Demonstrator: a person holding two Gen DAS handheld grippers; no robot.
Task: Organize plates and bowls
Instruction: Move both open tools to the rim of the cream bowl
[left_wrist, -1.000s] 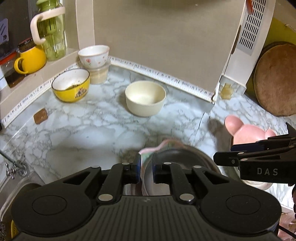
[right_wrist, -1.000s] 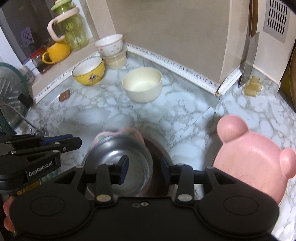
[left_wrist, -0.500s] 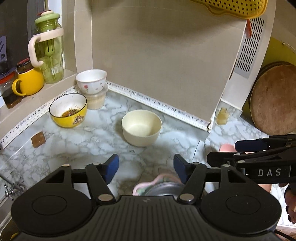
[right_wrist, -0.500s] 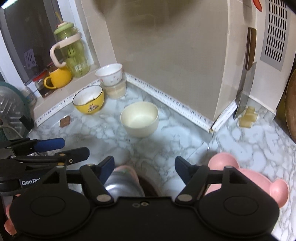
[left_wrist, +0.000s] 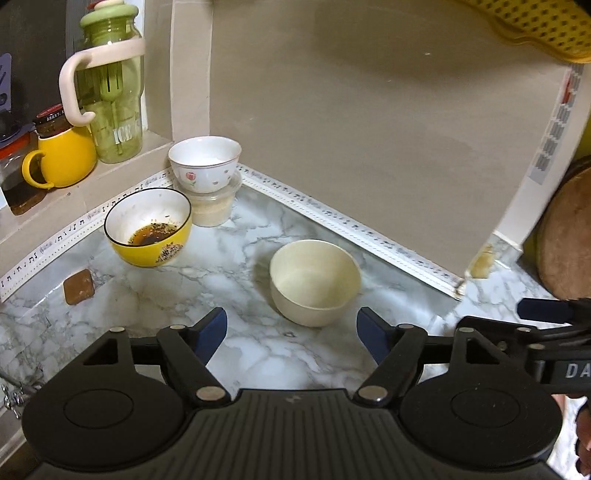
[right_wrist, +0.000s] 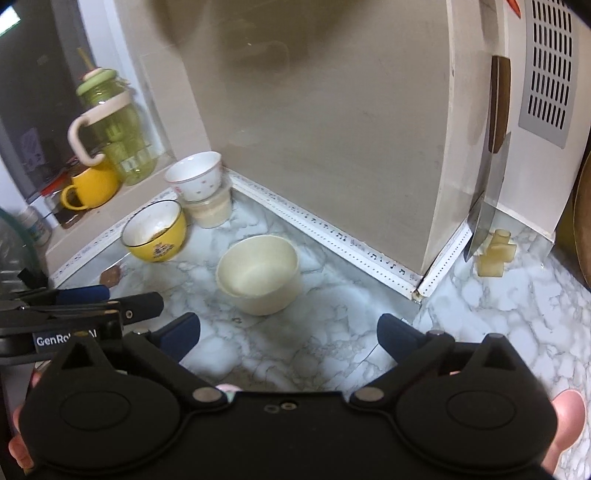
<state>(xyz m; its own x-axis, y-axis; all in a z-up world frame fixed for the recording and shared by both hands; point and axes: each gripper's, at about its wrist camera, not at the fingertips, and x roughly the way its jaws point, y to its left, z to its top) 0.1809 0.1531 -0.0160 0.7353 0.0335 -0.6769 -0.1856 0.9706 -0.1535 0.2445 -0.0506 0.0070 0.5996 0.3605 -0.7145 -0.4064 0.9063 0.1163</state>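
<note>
A cream bowl stands upright on the marble counter, just beyond both grippers. Further back left is a yellow bowl with dark residue inside. A white flowered bowl sits on a plastic tub in the corner. My left gripper hangs above the counter; its jaws are opening with nothing between them. My right gripper is opening too, wide and empty. An ear of the pink plate peeks out at the lower right.
On the window ledge stand a green pitcher, a yellow mug and a jar. A cleaver hangs on the wall at the right, beside a round wooden board. A yellow colander hangs overhead. A brown pad lies on the counter.
Both grippers let go of the steel bowl and opened wide. Both pulled back and up, so the steel bowl and the pink plate slid out of view beneath them.
</note>
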